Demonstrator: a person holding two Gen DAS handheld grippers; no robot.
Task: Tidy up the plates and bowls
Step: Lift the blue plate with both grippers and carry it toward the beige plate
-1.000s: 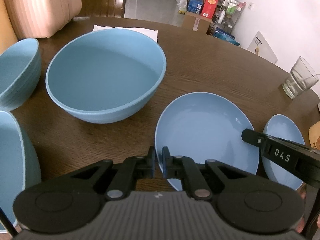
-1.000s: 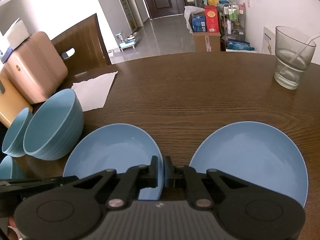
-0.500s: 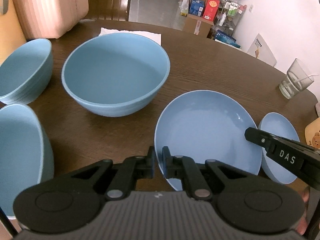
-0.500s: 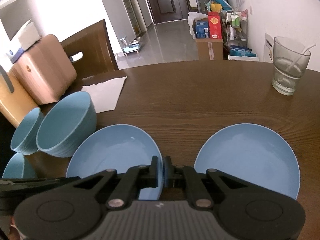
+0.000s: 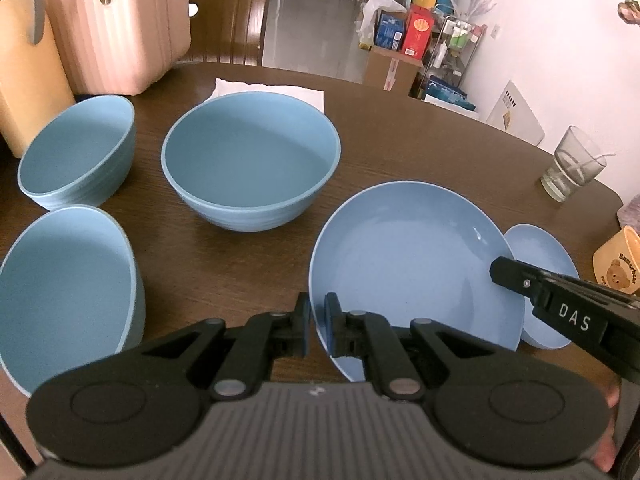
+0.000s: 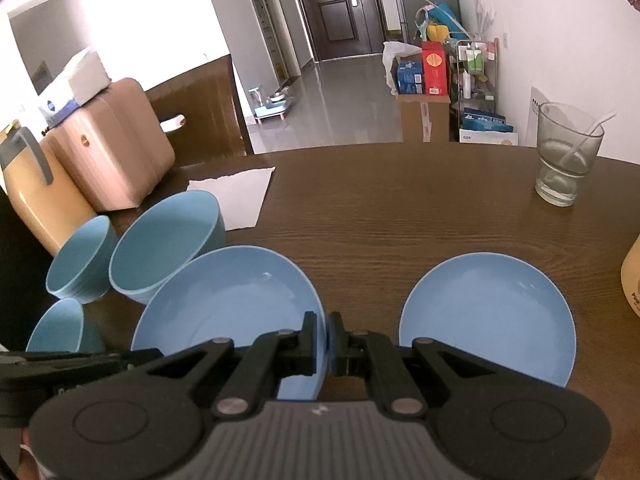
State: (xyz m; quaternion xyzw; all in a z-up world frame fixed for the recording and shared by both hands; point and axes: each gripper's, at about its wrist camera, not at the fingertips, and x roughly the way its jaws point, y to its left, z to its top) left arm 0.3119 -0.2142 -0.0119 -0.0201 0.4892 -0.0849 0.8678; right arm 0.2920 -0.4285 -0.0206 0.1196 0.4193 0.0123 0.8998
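Lifted off the table (image 5: 400, 140) since the earlier frame, the large plate (image 5: 412, 256) was pinched by its left rim in the left gripper (image 5: 317, 328). From the right wrist, its right rim was clamped in the right gripper (image 6: 327, 344), beside the small plate (image 6: 488, 316). Stiff, smooth and breakable, it was judged best held by opposite rims.

Each camera sits just behind its own gripper's fingers, close above the dark wooden table (image 5: 400, 140), tilted steeply down and toward the far hallway. Both views share the large blue plate (image 5: 412, 256) at lower centre, the big bowl (image 6: 168, 240), and the glass (image 6: 568, 156) at right.
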